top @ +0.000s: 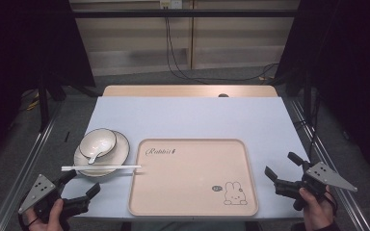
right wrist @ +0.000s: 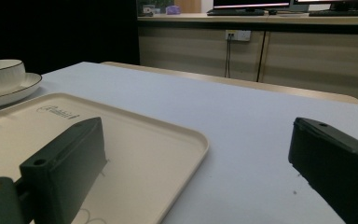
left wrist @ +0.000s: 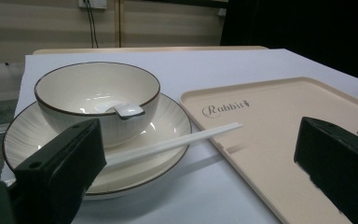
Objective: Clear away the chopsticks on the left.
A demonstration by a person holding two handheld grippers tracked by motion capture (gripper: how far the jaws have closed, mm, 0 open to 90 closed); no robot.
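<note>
A lab-like recording room: black curtains (top: 24, 43) at both sides of the frame, metal floor rails (top: 21, 173), beige wall cabinets (right wrist: 261, 51) with sockets, computer monitors (right wrist: 251, 4) at upper right.

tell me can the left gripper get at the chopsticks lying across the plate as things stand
Probably yes. The left gripper sits open just short of the chopsticks, which lie across the plate rim onto the tray edge, with nothing between. The bowl stands behind them.
</note>
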